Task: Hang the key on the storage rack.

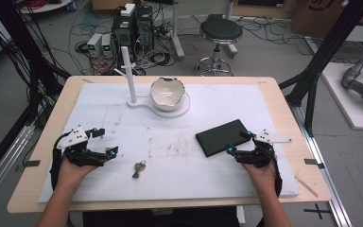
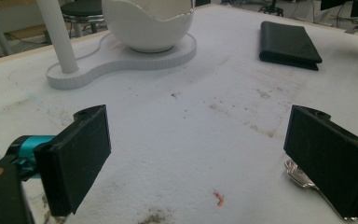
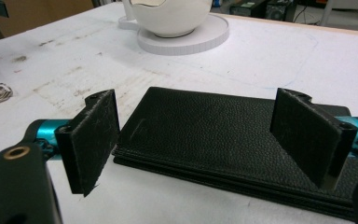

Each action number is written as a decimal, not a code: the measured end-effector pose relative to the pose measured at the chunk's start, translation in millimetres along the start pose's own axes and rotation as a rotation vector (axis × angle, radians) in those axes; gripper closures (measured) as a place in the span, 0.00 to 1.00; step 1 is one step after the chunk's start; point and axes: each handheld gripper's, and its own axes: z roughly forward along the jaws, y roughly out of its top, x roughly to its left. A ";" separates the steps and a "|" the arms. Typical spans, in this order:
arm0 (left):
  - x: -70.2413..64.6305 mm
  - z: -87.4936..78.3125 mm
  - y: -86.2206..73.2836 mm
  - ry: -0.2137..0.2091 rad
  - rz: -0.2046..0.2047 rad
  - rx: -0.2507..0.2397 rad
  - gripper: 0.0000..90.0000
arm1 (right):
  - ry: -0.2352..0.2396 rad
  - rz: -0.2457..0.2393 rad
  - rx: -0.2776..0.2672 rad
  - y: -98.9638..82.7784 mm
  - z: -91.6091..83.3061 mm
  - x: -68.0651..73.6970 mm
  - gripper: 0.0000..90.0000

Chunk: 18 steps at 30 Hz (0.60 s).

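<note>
Left gripper (image 1: 103,141): at 8 o'clock on the pad, jaws spread wide, nothing between them, aimed toward 2 o'clock.
Keys (image 1: 139,169): flat on the pad at 6 o'clock, just right of the left gripper, untouched; in the left gripper view, peeking out behind the right-hand jaw (image 2: 303,179).
Pad (image 1: 99,184): white, stained in the middle, covering most of the table (image 1: 23,198).
Stand (image 1: 137,101): at 12 o'clock, white post on a flat base, well apart from both grippers.
Bowl (image 1: 168,93): white, jagged rim, seated on the stand's round end, nothing visible inside.
Wallet (image 1: 223,137): black, closed, flat at 3 o'clock, slanted; in the right gripper view (image 3: 214,135), just ahead of the jaws.
Right gripper (image 1: 238,143): at 4 o'clock, jaws wide, straddling the wallet's near edge, pads not pressing, nothing held.
Progress: looks like the very start; nothing lifted, nothing in the bowl.
Left to do: probably close on the wallet, pick up the keys, carry each wherever meant, likely toward the stand.
</note>
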 end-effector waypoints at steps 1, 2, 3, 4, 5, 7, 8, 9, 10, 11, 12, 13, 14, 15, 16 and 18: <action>0.5 -0.2 0.1 0.000 -0.004 -0.003 0.08 | -0.006 0.001 -0.002 -0.6 -0.1 -0.3 0.18; 1.1 -0.3 -0.1 0.000 -0.014 -0.009 0.08 | -0.011 0.000 -0.003 -0.9 -0.2 -0.6 0.18; 1.7 -0.3 -0.4 0.002 -0.014 -0.011 0.08 | -0.017 -0.002 -0.004 -1.5 -0.4 -1.1 0.18; 1.9 0.2 -0.9 0.001 -0.011 -0.014 0.08 | -0.019 -0.006 -0.007 -1.7 -0.4 -1.8 0.18; 1.8 0.8 -1.4 0.000 -0.011 -0.012 0.08 | -0.022 -0.006 -0.005 -1.9 -0.7 -2.3 0.18; 1.6 1.8 -1.8 0.003 -0.012 -0.015 0.08 | -0.020 -0.012 -0.003 -2.1 -1.0 -3.3 0.18; 0.7 3.2 -2.4 -0.002 -0.017 -0.011 0.08 | -0.022 -0.012 0.001 -2.2 -1.6 -3.1 0.18; -0.2 3.7 -2.5 -0.003 -0.022 -0.009 0.08 | -0.025 -0.012 0.003 -2.5 -2.8 -3.1 0.18; -0.2 3.7 -2.5 -0.003 -0.022 -0.009 0.08 | -0.024 -0.008 0.003 -3.0 -4.0 -2.8 0.18; -1.3 4.1 -2.6 -0.006 -0.021 -0.009 0.08 | -0.023 -0.010 -0.002 -3.4 -5.2 -2.3 0.18; -3.0 4.9 -2.4 -0.022 -0.009 0.000 0.08 | -0.028 -0.011 -0.003 -3.7 -6.6 -1.3 0.18; -3.0 4.9 -2.4 -0.022 -0.009 0.000 0.08 | -0.035 -0.015 -0.007 -3.5 -7.2 -0.6 0.18; -4.4 6.4 -2.3 -0.031 -0.014 0.006 0.08 | -0.031 -0.017 -0.010 -3.3 -7.6 -0.3 0.18; -4.9 7.2 -1.9 -0.032 -0.016 0.008 0.08 | -0.031 -0.019 -0.011 -3.1 -7.7 0.0 0.18; -5.3 7.9 -1.4 -0.035 -0.017 0.013 0.08 | -0.033 -0.024 -0.010 -2.9 -7.4 0.3 0.18; -7.6 9.7 -0.2 -0.049 -0.023 0.015 0.08 | -0.030 -0.023 -0.004 -2.8 -5.8 0.5 0.18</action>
